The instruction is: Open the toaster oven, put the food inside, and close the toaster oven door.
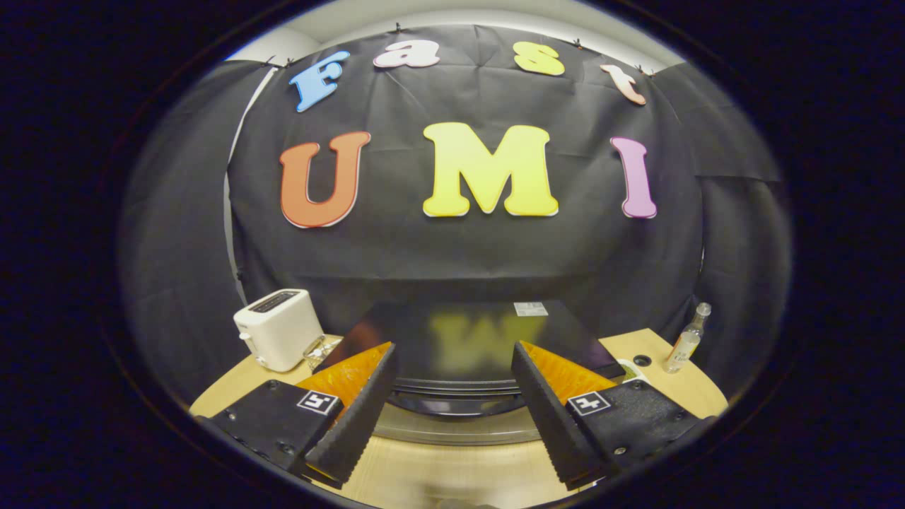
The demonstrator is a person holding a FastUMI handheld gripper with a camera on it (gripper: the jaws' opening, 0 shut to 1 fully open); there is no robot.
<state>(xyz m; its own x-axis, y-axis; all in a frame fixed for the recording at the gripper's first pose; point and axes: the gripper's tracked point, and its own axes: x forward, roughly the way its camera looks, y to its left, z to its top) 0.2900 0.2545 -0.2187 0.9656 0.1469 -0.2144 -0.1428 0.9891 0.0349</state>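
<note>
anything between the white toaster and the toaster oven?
Yes, in the gripper view: a small clear wrapped item sits on the table between the white toaster and the toaster oven. The tool is open, fingers straddling the oven's front.

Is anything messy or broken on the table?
Nothing stands out. The black oven sits square just ahead of the open gripper, the white toaster stands upright beside it, and the small bottle is upright on the table. No spills show.
</note>
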